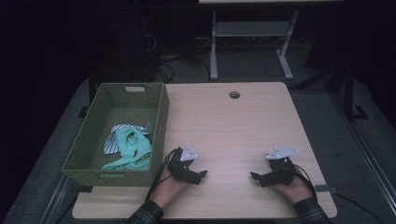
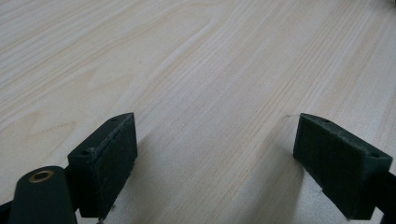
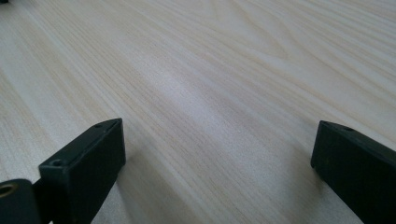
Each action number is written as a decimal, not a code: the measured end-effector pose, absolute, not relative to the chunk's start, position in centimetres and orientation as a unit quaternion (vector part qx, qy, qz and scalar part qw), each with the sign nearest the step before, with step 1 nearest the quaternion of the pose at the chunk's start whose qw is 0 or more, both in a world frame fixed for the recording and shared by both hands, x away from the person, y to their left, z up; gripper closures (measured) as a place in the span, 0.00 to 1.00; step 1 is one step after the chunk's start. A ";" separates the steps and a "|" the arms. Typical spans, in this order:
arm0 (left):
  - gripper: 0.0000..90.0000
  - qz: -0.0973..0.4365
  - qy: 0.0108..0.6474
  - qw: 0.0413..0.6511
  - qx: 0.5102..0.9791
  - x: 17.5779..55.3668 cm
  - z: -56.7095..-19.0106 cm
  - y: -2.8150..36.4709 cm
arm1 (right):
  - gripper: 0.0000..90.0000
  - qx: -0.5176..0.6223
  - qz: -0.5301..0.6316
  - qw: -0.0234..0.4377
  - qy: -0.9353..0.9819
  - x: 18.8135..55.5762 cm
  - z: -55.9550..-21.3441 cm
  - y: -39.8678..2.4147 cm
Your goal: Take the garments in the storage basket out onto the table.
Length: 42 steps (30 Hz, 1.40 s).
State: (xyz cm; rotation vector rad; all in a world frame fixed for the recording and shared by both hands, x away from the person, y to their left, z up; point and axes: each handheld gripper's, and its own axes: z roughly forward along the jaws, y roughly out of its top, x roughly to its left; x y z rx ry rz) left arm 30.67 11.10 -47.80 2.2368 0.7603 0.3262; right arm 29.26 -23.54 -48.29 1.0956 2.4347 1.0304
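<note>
Clothes (image 1: 128, 147) lie bunched at the near end of the green woven basket (image 1: 161, 109), which stands on the left part of the wooden table (image 1: 243, 121): a mint-green piece lies over a striped one. From the high view, the left gripper (image 1: 201, 175) rests low on the table just right of the basket's near corner, its tips pointing toward the table's middle. The right gripper (image 1: 254, 176) rests well apart from it on the right, its tips pointing back toward the left one. Bare tabletop lies between the two.

In the left gripper view, the jaws stand wide with bare wood grain between the pads (image 2: 112, 163); nothing is held. For a clean pick, turn this gripper toward the basket, lift it over the rim, and come down on the highest fold of the mint fabric. Grip a raised fold rather than a flat layer, or the pads may slip off.

In the right gripper view, the jaws are likewise wide and empty, close above the table. Judged from this layout, the right gripper is farther from the basket and best held ready to take a second edge once the cloth is lifted clear of the basket wall.
</note>
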 end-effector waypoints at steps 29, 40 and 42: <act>0.14 0.090 0.313 0.383 0.865 31.0 -46.6 11.3 | 0.03 0.379 0.357 0.140 0.842 29.3 -48.3 -23.5; 0.14 0.094 0.306 0.384 0.866 31.1 -45.8 11.2 | 0.03 0.379 0.357 0.140 0.842 29.3 -48.3 -23.5; 0.14 0.094 0.305 0.382 0.867 31.0 -45.8 11.2 | 0.03 0.379 0.357 0.140 0.842 29.3 -48.3 -23.5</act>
